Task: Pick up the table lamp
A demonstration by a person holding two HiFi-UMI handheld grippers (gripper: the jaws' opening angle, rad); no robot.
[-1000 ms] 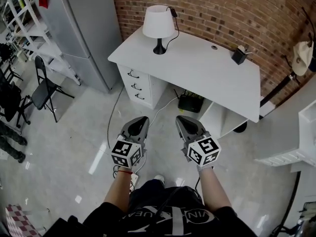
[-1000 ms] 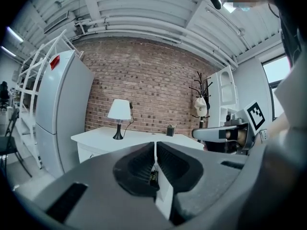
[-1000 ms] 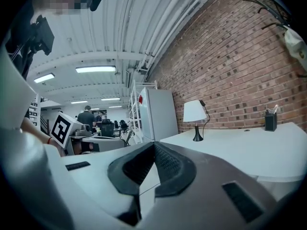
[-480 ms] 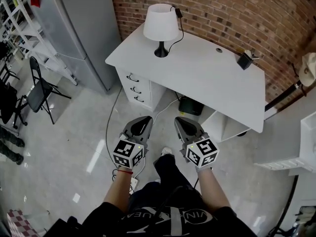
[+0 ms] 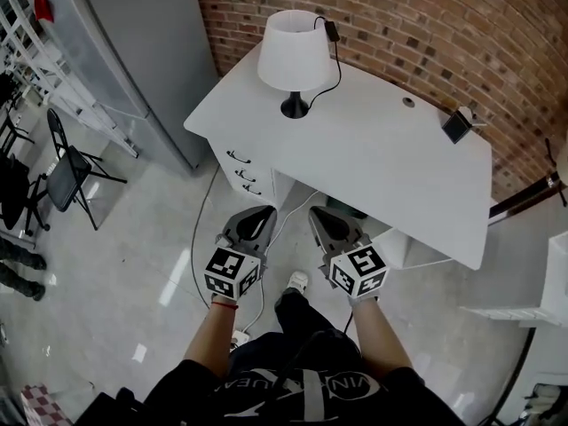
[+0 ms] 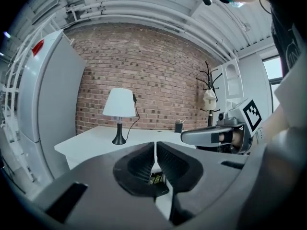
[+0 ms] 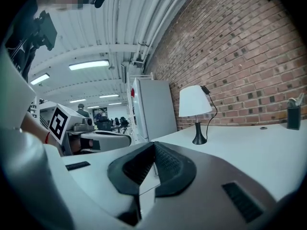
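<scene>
The table lamp [image 5: 291,53] has a white shade and a black base; it stands at the far left corner of the white desk [image 5: 390,167], its black cord running back toward the brick wall. It also shows in the left gripper view [image 6: 119,114] and the right gripper view [image 7: 195,110]. My left gripper [image 5: 258,217] and right gripper [image 5: 320,216] are side by side over the floor, short of the desk's front edge, both shut and empty. The left jaws [image 6: 155,146] and right jaws [image 7: 153,148] point nearly level toward the desk.
A small black holder [image 5: 458,125] sits at the desk's far right. Drawers [image 5: 244,174] are under the desk's left end, with a cable [image 5: 202,229] across the floor. A grey cabinet [image 5: 133,43] stands left, a folding chair [image 5: 67,162] beyond it. A white shelf [image 5: 541,282] is at right.
Both grippers have moved forward together toward the desk. The desk and lamp now sit nearer and larger in the head view. The jaws stay shut.
</scene>
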